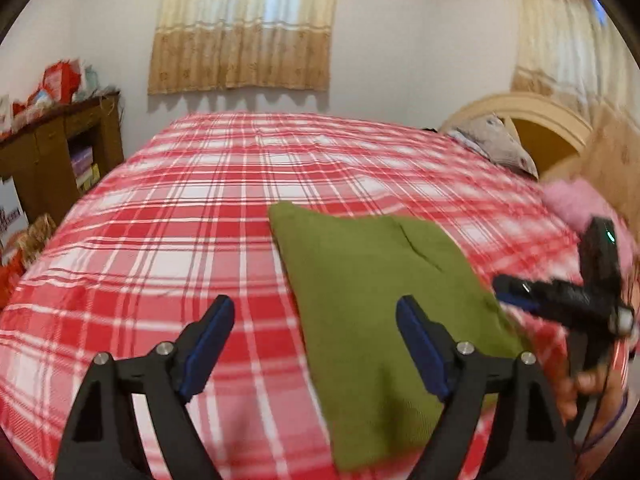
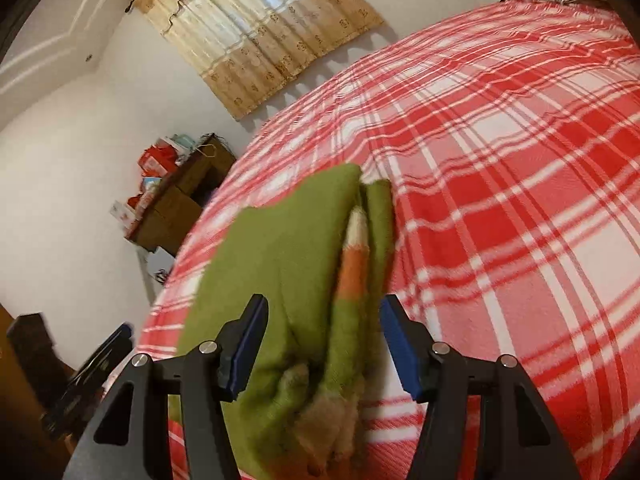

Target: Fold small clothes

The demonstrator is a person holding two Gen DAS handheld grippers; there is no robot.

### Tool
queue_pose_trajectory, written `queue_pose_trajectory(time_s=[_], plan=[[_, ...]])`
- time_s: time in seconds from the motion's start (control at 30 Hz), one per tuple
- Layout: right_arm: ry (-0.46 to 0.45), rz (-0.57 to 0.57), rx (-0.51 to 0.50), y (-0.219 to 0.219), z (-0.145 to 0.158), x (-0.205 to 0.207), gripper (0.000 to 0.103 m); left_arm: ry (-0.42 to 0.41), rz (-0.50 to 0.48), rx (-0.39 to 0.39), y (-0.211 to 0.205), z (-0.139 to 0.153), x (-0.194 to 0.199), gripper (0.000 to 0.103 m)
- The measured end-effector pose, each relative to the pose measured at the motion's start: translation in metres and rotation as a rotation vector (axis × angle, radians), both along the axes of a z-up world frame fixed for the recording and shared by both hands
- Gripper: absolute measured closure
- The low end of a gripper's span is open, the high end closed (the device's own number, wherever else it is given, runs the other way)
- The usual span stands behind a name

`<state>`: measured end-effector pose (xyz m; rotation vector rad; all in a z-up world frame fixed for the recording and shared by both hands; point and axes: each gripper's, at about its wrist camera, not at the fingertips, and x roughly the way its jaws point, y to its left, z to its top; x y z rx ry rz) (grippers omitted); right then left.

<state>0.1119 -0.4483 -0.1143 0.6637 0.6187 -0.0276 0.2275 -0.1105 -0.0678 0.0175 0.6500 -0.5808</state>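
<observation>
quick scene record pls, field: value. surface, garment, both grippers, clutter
surface: bed with red-and-white plaid cover
garment: green knit garment, folded, lying flat on the cover; orange and cream stripes show at its folded edge
left gripper: open, nothing between the pads, the garment's left edge below it
right gripper: open, above the garment's edge, pads not pressing on it
background: brown wooden shelf left of the bed, beige curtain on the wall, grey patterned pillow at the headboard
fold state: looks folded; whether finished cannot be told

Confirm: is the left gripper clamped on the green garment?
No: the left gripper stands open above the bedspread, its pads clear of the green garment.
</observation>
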Motion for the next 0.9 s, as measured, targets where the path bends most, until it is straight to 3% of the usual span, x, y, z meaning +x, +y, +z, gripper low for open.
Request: queue_pose_trajectory(time_s=[0.13, 0.27, 0.33, 0.47, 0.53, 0.6, 0.7, 0.8, 0.9], plan=[[0.049, 0.006, -0.009, -0.007, -0.001, 0.023, 0.032, 0.111, -0.022, -0.013, -0.029, -0.014, 0.042, 0.018], [0.109, 0.010, -0.040, -0.009, -0.017, 0.043, 0.032, 0.157, -0.025, 0.018, -0.051, -0.035, 0.049, 0.018], [0.094, 0.011, -0.050, -0.009, -0.024, 0.044, 0.032, 0.242, -0.044, 0.025, -0.055, -0.053, 0.053, 0.017], [0.068, 0.041, -0.017, -0.012, -0.025, 0.047, 0.023, 0.343, -0.066, -0.087, -0.039, -0.063, 0.053, 0.014], [0.064, 0.097, -0.003, -0.009, -0.025, 0.054, 0.020, 0.324, -0.084, -0.058, -0.044, -0.062, 0.049, 0.012], [0.074, 0.136, -0.060, 0.000, -0.024, 0.060, 0.019, 0.311, -0.105, -0.043, -0.047, -0.061, 0.043, 0.012], [0.057, 0.173, -0.093, 0.007, -0.022, 0.062, 0.019, 0.336, -0.134, -0.102, -0.042, -0.063, 0.048, 0.012], [0.013, 0.169, -0.043, 0.001, -0.024, 0.054, 0.021, 0.357, -0.151, -0.165, -0.033, -0.065, 0.049, 0.012], [0.022, 0.152, -0.026, -0.003, -0.028, 0.054, 0.021, 0.328, -0.155, -0.113, -0.043, -0.064, 0.045, 0.011]])
